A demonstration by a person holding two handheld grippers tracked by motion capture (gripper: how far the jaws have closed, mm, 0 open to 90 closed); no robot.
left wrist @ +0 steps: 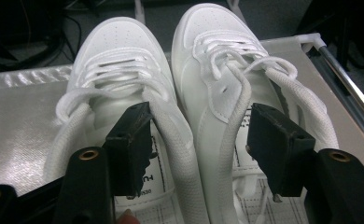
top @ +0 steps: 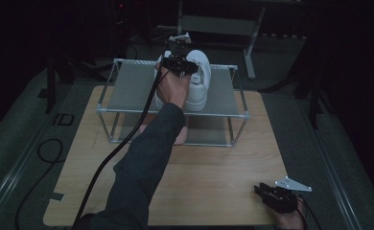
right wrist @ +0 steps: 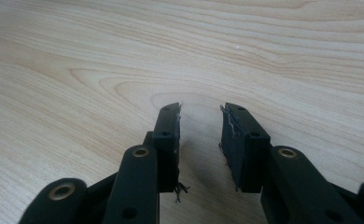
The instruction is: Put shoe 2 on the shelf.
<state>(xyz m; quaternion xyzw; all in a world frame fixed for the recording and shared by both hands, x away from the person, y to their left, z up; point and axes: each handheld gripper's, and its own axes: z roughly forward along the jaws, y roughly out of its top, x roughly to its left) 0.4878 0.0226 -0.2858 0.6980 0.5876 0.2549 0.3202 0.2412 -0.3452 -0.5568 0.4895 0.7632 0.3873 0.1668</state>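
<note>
White sneakers (left wrist: pixel 171 93), 2 of them, stand side by side on the grey top shelf of a metal-framed shoe rack (top: pixel 127 86), toes pointing away from the person, inner sides touching. In the left gripper view the left sneaker (left wrist: pixel 115 60) and the right sneaker (left wrist: pixel 217 51) both show laced uppers and open collars, with printed insoles visible inside. In the high view the pair sits toward the middle-right of the shelf, partly covered by the person's hand.

The left gripper (left wrist: pixel 196 135) reaches over the heels of the pair. Its jaws are spread wide: 1 jaw dips into the opening of the left sneaker, the other into the opening of the right sneaker, so the 2 adjoining inner collars lie between them. A gap shows between each jaw and the collar beside it, so the collars are straddled, not pinched. A black cable (top: pixel 127 139) trails from this gripper back along the dark sleeve (top: pixel 142 163).

The rack stands at the far part of the wooden tabletop (top: pixel 214 182). Well apart from it, at the near right corner of the tabletop, the right gripper (right wrist: pixel 199 140) rests low over bare wood, its jaws partly apart with nothing between them.
</note>
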